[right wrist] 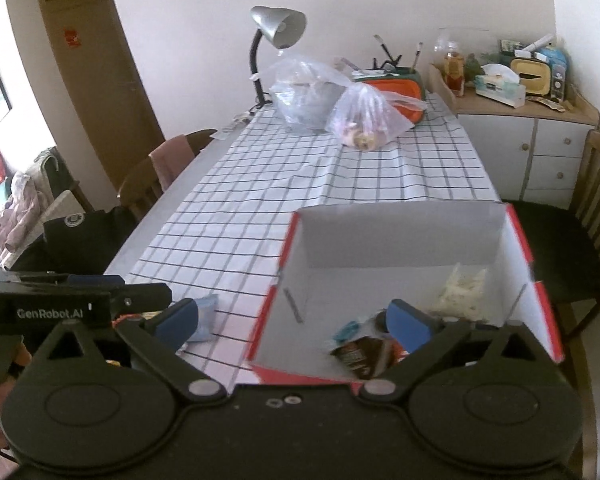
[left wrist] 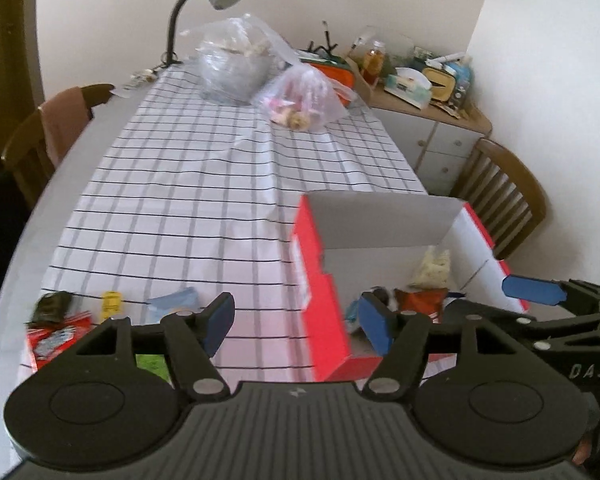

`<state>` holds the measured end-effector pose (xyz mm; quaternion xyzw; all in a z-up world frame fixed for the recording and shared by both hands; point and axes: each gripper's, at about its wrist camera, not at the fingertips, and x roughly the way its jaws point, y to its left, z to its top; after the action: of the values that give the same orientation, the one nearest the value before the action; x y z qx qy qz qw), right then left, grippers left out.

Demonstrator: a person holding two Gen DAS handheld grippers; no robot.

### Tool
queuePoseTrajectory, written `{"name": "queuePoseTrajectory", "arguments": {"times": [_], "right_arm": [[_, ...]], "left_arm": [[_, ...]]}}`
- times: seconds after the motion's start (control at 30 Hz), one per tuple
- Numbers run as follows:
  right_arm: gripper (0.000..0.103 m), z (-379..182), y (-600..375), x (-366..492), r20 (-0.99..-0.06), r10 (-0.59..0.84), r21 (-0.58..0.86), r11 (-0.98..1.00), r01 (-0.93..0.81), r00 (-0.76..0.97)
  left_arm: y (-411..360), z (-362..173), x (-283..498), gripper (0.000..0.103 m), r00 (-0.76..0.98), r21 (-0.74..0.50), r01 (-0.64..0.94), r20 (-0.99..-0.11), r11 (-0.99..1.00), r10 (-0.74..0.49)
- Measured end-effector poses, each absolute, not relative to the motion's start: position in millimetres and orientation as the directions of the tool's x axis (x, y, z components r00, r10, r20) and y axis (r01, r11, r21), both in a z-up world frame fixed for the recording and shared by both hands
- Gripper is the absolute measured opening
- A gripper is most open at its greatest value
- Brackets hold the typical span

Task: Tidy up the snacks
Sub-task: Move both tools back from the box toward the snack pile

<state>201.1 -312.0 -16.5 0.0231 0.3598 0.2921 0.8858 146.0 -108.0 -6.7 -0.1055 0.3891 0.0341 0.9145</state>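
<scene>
The left gripper [left wrist: 298, 322], black with blue pads, hung over the near end of the table with its jaws spread and nothing between them; it straddled the left wall of the red cardboard box with a white inside [left wrist: 324, 304]. The right gripper [right wrist: 294, 322] stood wider still, jaws apart and empty, over the same box's near left corner.

Inside the box lay several snacks: a clear bag of pale crisps [right wrist: 462, 294] against the far right corner, a dark brown packet [right wrist: 362, 354] near the front, and a small teal-wrapped piece [right wrist: 346, 330] beside it. In the left view an orange packet [left wrist: 422, 300] showed there too.

More snacks lay loose on the white tablecloth with a black grid [left wrist: 188, 184], left of the box: a pale blue packet [left wrist: 176, 300], a small yellow wrapper [left wrist: 111, 303], a dark green pouch [left wrist: 52, 306] and a red-and-white packet [left wrist: 56, 336], all near the front edge.

At the far end stood a silver desk lamp on a black gooseneck [right wrist: 276, 30], and two clear plastic bags [right wrist: 362, 118] sat touching one another beside an orange tray [right wrist: 402, 94].
</scene>
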Motion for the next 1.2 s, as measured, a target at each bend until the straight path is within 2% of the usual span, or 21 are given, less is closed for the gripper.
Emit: {"name": "queuePoseTrajectory", "arguments": {"times": [0.1,0.23,0.47,0.83,1.2], "right_arm": [[0.101,-17.5,-295.0,191.7,-0.62,0.546,0.252,0.818,-0.517,0.563],[0.103,-19.9,-273.3,181.8,-0.623,0.557,0.262,0.809,-0.526,0.548],[0.103,-37.6,-230.3,170.1,-0.678,0.523,0.238,0.822,-0.518,0.517],[0.103,-56.1,-179.1,164.2,-0.716,0.495,0.224,0.831,-0.509,0.493],[0.102,-98.6,-125.3,168.3,-0.806,0.429,0.198,0.845,-0.498,0.407]], "left_arm": [[-91.4,-9.5,135.5,0.069,0.695,-0.165,-0.154,-0.719,0.974,-0.012],[-71.9,-12.4,121.5,0.078,0.697,-0.164,-0.157,-0.717,0.974,-0.008],[-33.6,-27.7,104.7,0.078,0.663,-0.165,-0.186,-0.749,0.969,-0.001],[56.6,-50.2,96.8,0.078,0.596,-0.169,-0.317,-0.801,0.933,0.057],[112.9,-102.3,119.8,0.078,0.449,-0.161,-0.404,-0.892,0.9,0.042]]}}
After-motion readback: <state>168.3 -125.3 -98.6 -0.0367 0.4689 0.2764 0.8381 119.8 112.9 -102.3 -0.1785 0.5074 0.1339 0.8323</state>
